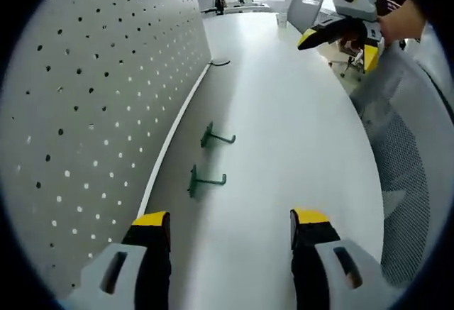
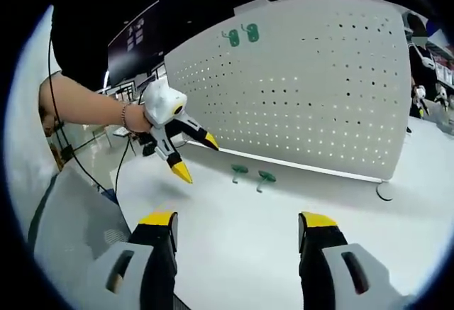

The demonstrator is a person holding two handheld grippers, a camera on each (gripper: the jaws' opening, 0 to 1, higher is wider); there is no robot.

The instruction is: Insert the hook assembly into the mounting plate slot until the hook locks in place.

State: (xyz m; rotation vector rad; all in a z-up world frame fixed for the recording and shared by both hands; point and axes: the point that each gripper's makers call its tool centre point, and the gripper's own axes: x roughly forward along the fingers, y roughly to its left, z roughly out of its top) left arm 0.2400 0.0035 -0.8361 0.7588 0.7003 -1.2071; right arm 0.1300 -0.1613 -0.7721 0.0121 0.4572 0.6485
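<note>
Green hooks (image 1: 207, 161) lie ungrasped on the worktop (image 1: 284, 154) beside the pegboard (image 1: 99, 97); both grippers' jaws are held wide, empty, ready for pickup.

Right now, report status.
Left gripper open, right gripper open, both empty. Two green hooks on table beside pegboard. Nothing in the way.

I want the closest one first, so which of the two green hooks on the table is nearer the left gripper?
The lower green hook in the left gripper view; the other hook lies farther along the pegboard.
</note>
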